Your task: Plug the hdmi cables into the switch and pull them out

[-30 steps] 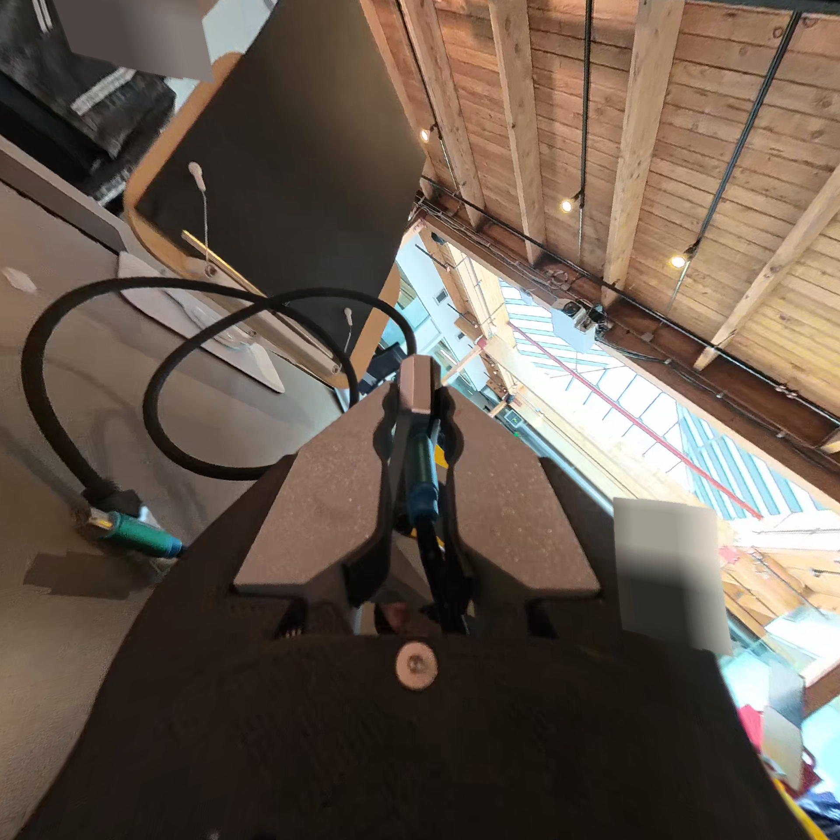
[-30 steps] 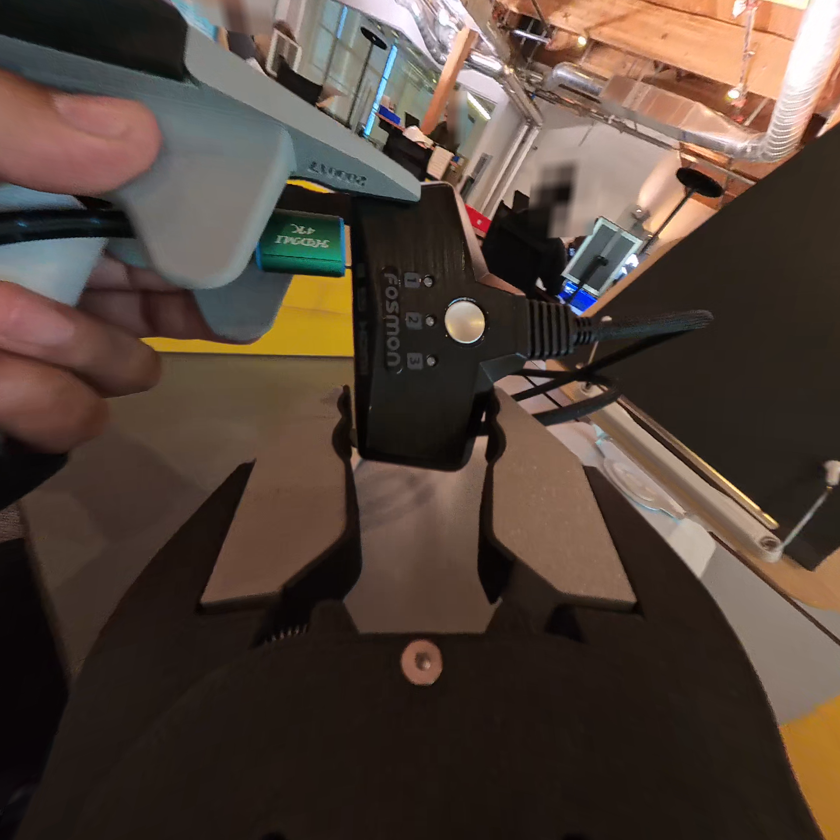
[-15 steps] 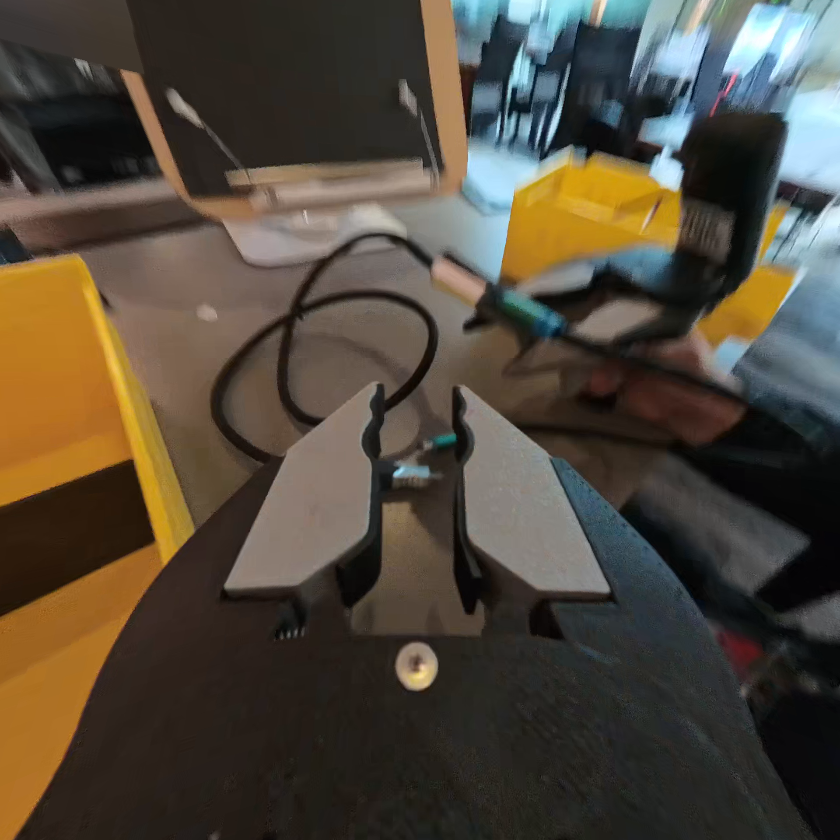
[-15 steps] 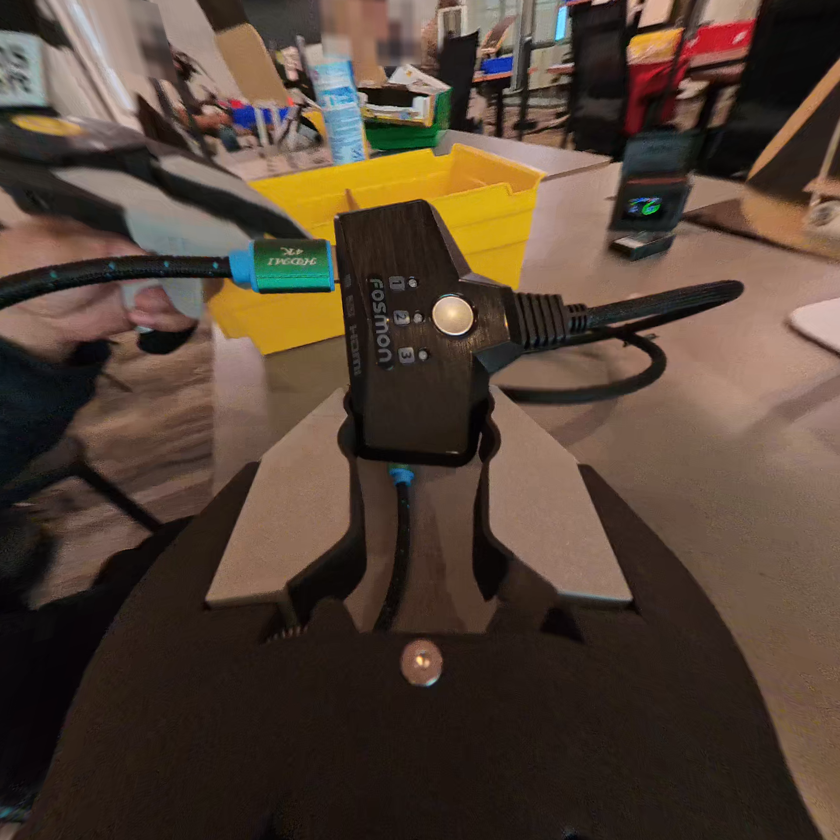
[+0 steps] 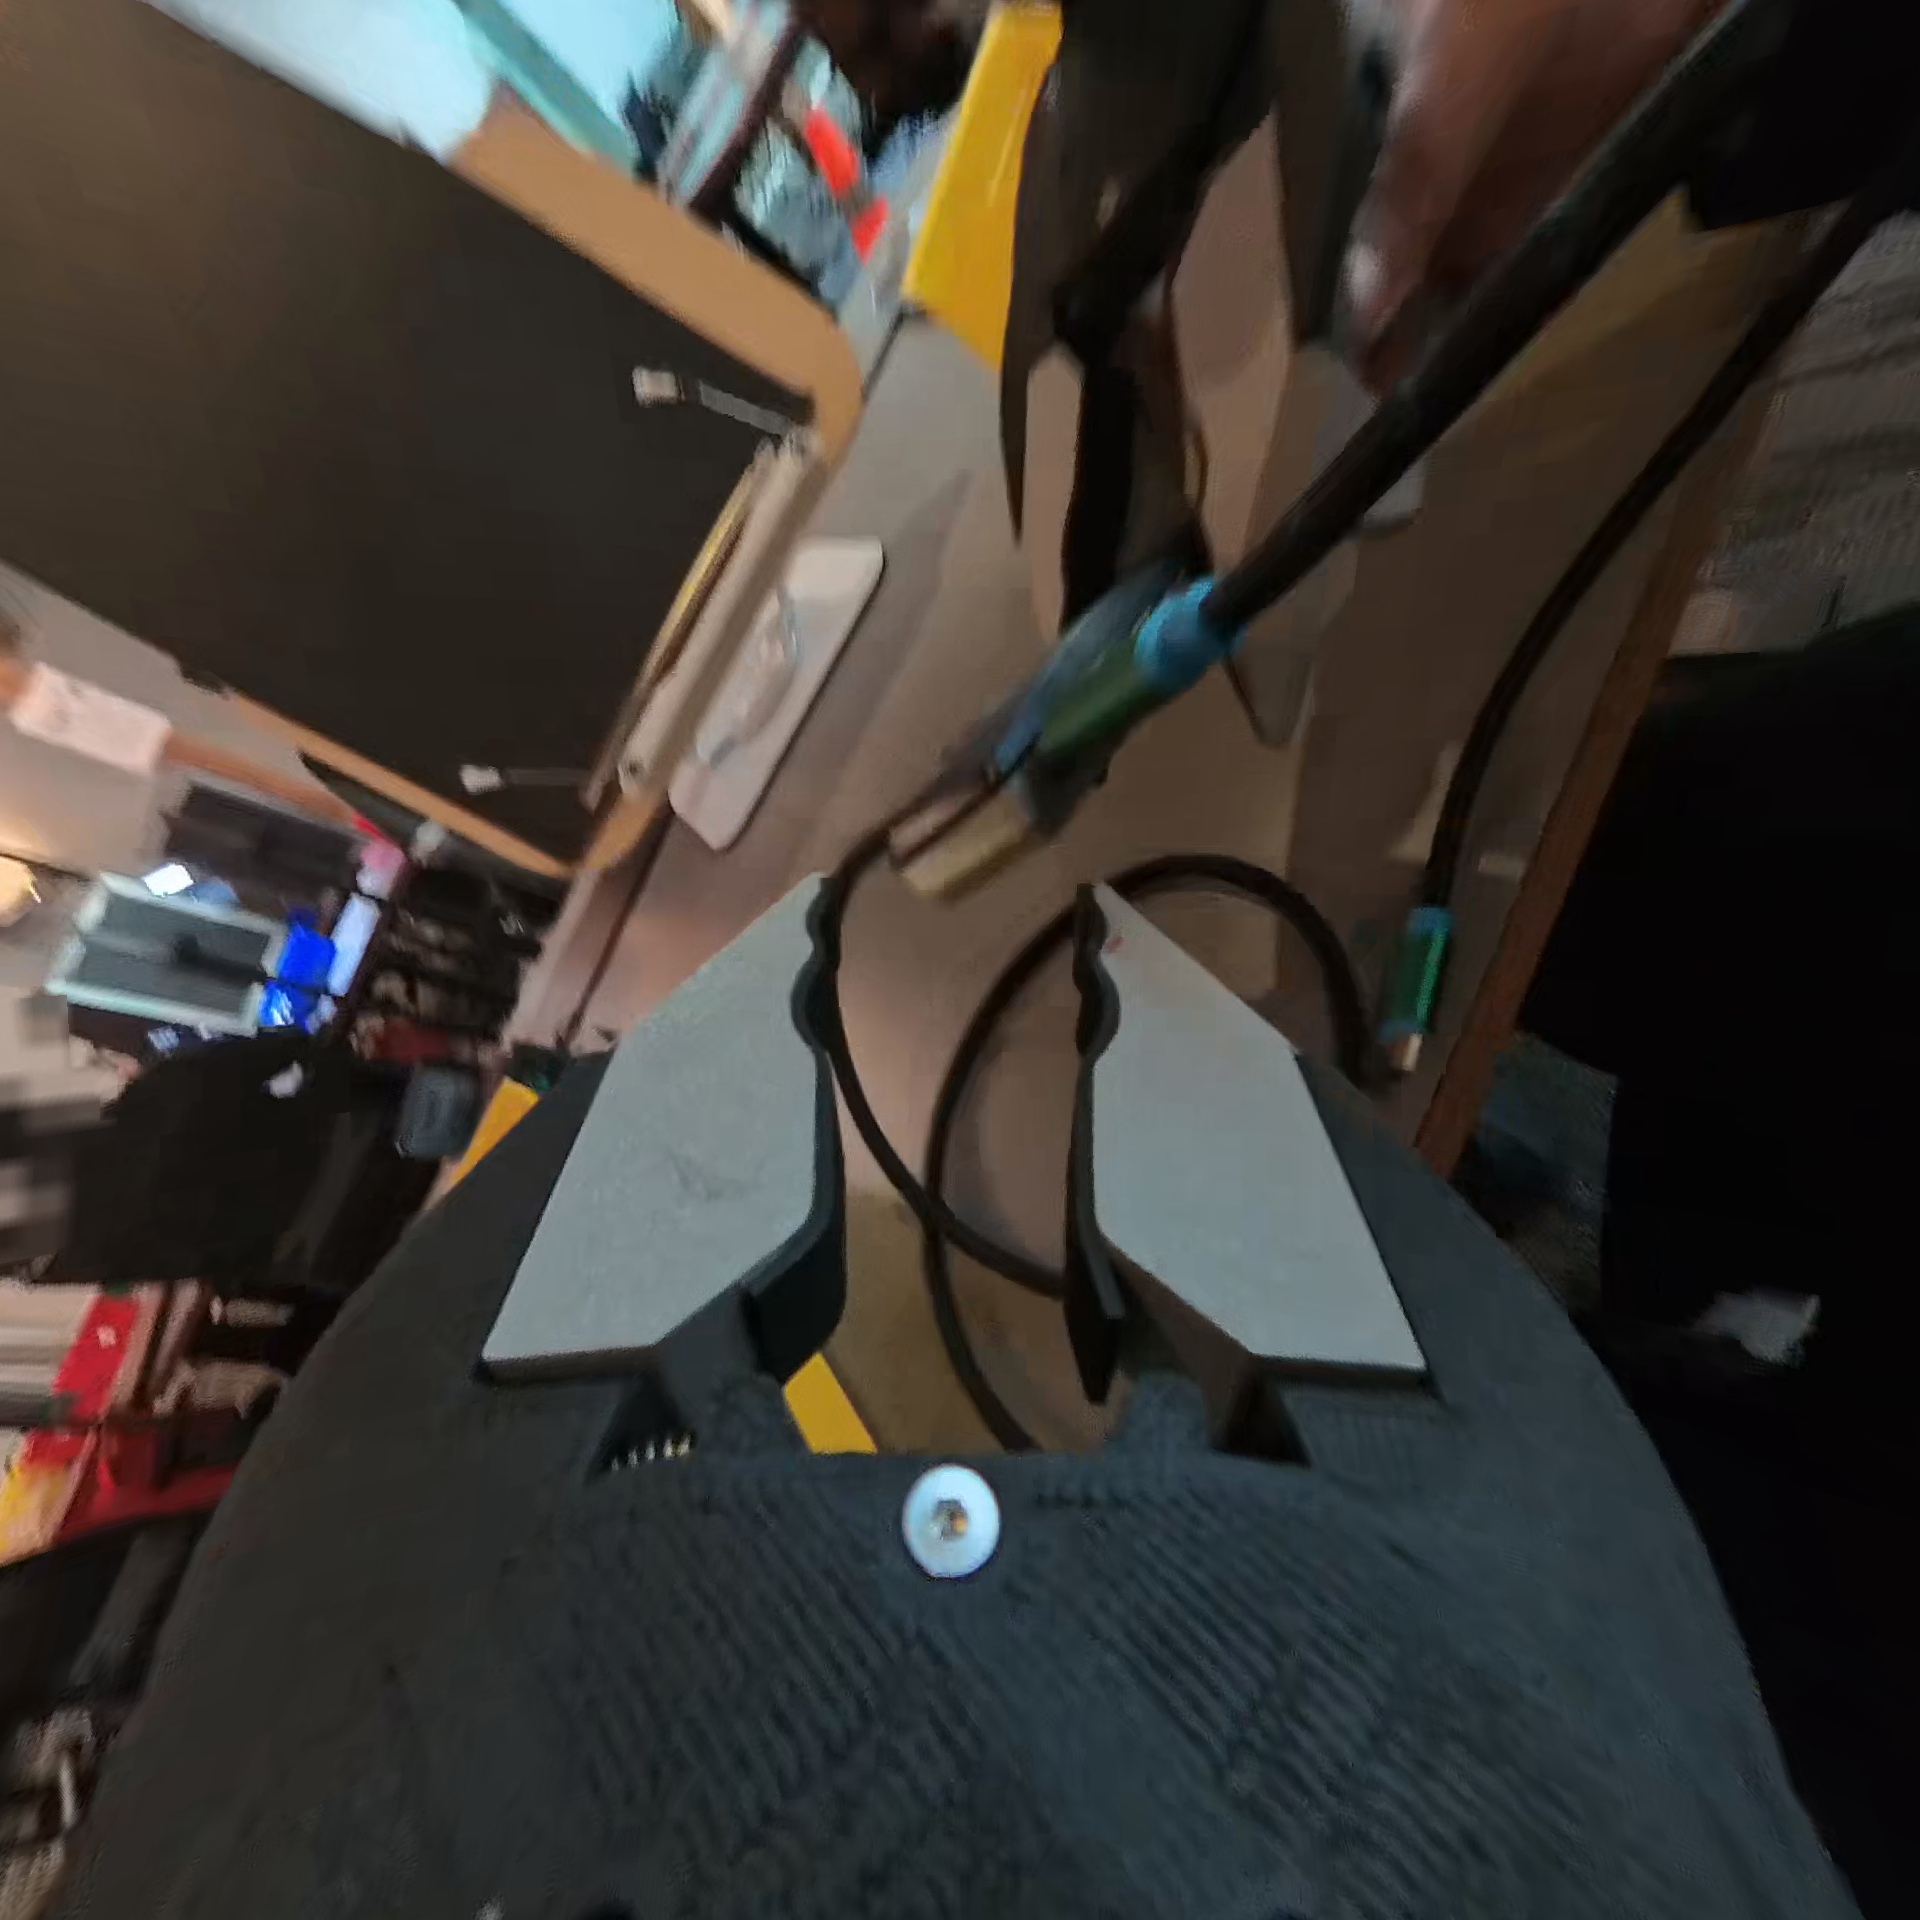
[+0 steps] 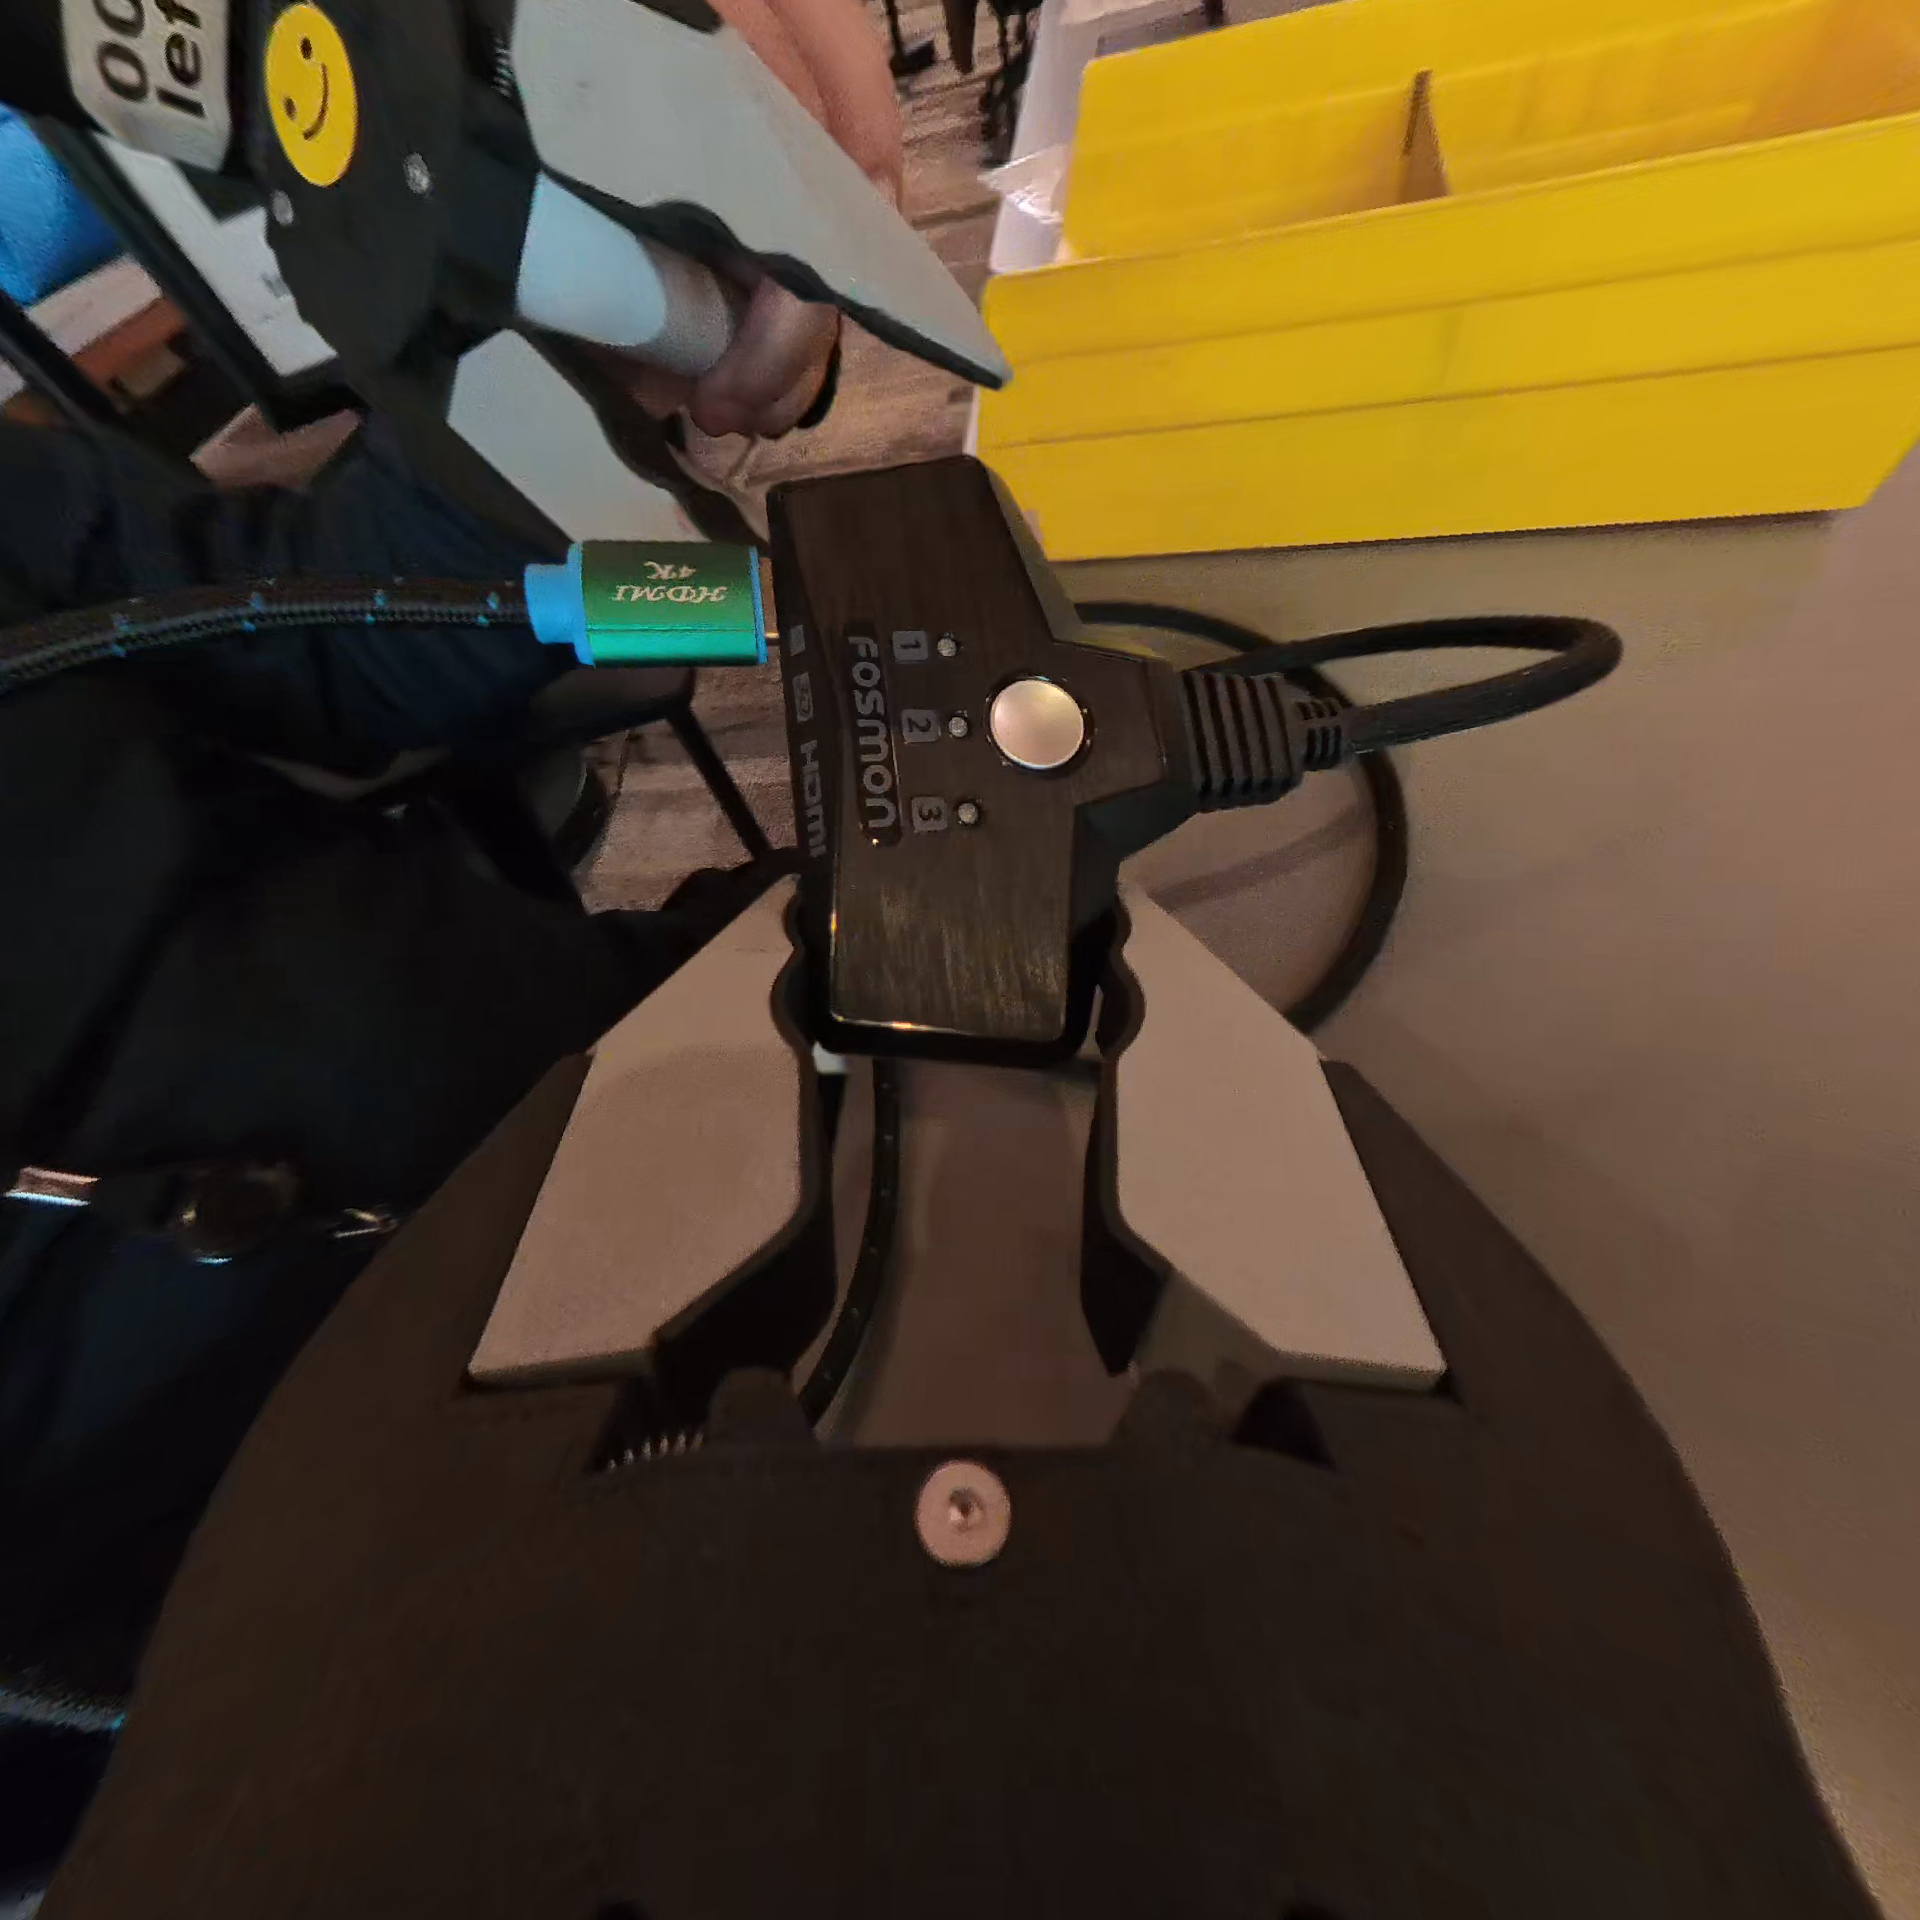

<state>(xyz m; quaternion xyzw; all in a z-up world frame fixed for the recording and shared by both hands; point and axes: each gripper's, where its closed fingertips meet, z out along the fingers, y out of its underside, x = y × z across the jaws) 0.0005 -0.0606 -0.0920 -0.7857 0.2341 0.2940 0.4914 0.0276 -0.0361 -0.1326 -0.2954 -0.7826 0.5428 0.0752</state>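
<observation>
Black brushed metal fills the space between the fingers of our right gripper (image 6: 951, 971): we have the switch (image 6: 940, 769) clamped by its lower end, its round silver button (image 6: 1037, 724) facing us. A green HDMI plug (image 6: 665, 603) with a blue collar sits in the switch's left side, its braided cable (image 6: 260, 623) running off to the left. From the switch's right side the thick black lead (image 6: 1455, 675) loops down onto the grey tabletop (image 6: 1662, 1039). Another cable passes down under the switch between our fingers. Beyond the switch, toward the tabletop's far edge, stands a yellow bin (image 6: 1455, 343); up at the left we see the left gripper's grey finger (image 6: 727, 177) and a hand around its handle.

Our left gripper (image 5: 951, 940) is spread wide with nothing between its fingers. Past them black cable loops (image 5: 987, 1143) lie on the tabletop (image 5: 1039, 447), and a second green plug (image 5: 1415, 977) rests close to the tabletop's near edge at the right. Farther on, a green plug with a bare metal tip (image 5: 1070, 727) hangs in the air on its braided cable; the picture is blurred here, so it is probably, not certainly, held near the dark right gripper behind it. At the far side stands a black board (image 5: 343, 436) with a wooden rim.
</observation>
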